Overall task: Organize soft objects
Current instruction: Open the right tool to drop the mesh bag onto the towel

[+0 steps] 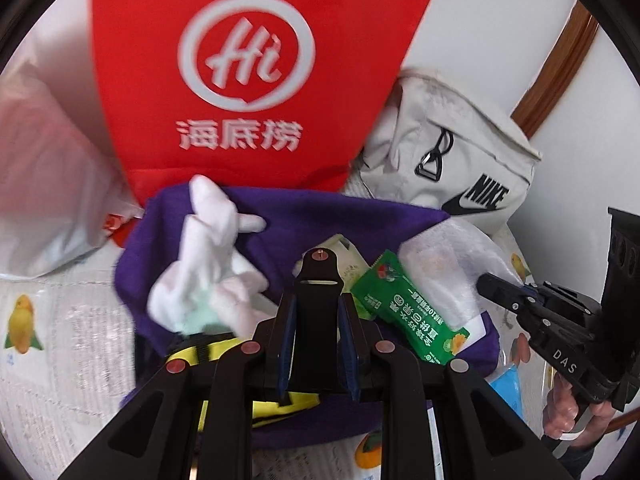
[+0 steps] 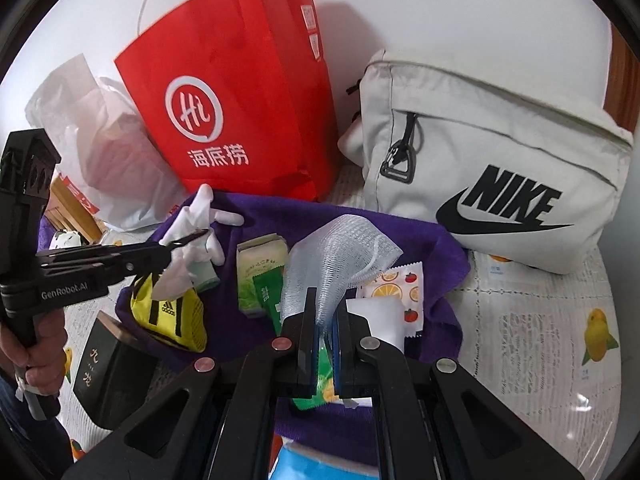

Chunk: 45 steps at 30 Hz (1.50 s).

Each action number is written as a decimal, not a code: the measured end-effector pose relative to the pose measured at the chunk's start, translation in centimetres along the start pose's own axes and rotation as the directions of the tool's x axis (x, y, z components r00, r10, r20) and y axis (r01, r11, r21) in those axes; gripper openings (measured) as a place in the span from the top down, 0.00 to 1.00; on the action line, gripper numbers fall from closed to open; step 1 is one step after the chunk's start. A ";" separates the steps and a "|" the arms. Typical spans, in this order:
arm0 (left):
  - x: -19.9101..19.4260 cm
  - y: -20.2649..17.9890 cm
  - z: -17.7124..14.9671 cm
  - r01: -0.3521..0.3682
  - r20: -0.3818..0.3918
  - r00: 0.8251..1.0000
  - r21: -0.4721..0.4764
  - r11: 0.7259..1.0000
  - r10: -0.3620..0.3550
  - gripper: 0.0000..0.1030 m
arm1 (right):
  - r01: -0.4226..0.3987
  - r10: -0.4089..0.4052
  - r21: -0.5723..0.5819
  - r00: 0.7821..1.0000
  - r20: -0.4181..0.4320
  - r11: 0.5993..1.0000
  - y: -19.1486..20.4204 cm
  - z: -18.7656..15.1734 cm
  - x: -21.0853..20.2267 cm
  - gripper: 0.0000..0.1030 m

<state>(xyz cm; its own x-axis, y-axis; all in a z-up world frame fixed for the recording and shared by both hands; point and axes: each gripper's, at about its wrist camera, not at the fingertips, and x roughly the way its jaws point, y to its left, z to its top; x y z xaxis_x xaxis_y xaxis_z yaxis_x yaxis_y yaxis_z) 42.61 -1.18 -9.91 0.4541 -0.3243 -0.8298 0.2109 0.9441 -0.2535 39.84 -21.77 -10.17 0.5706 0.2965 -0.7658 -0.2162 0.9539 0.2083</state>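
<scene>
A purple cloth (image 2: 256,216) lies on the table under several small things. My left gripper (image 2: 200,235) is shut on a white glove (image 2: 188,228) and holds it lifted over the cloth; the glove hangs at the left in the left wrist view (image 1: 208,264). My right gripper (image 2: 324,300) is shut on a pale blue mesh cloth (image 2: 340,252), which stands up from its jaws; it also shows in the left wrist view (image 1: 436,264). A green sachet (image 1: 416,312), a yellow Adidas pouch (image 2: 172,312) and a green tissue pack (image 2: 256,276) lie on the cloth.
A red Haidilao paper bag (image 2: 240,100) stands behind the cloth, a white plastic bag (image 2: 96,148) to its left, a grey Nike bag (image 2: 500,168) to the right. A black box (image 2: 108,372) sits front left. A fruit-print sachet (image 2: 400,288) lies at right.
</scene>
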 end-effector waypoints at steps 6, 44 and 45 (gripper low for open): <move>2.4 -0.4 0.1 -0.006 -0.044 0.999 0.003 1.000 0.007 0.80 | 0.001 -0.001 -0.006 0.999 -0.040 1.000 -0.5 0.0 1.7 0.95; -3.5 -3.0 -2.4 -0.137 -0.020 0.990 0.077 0.988 0.139 0.13 | 0.041 -0.040 0.016 0.999 -0.022 0.999 -0.5 -2.0 -3.2 0.19; -4.1 -3.3 -2.8 -0.142 -0.017 0.989 0.083 0.986 0.144 0.08 | 0.045 -0.045 0.016 0.999 -0.017 0.999 -0.3 -2.2 -3.5 0.17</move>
<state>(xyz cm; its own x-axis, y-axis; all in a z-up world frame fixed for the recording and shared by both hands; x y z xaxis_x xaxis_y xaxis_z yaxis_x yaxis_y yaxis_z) 37.68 -2.78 -7.09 0.4647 -0.1842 -0.8661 0.2157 0.9722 -0.0911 36.13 -23.24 -8.89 0.5660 0.2528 -0.7847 -0.1775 0.9669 0.1835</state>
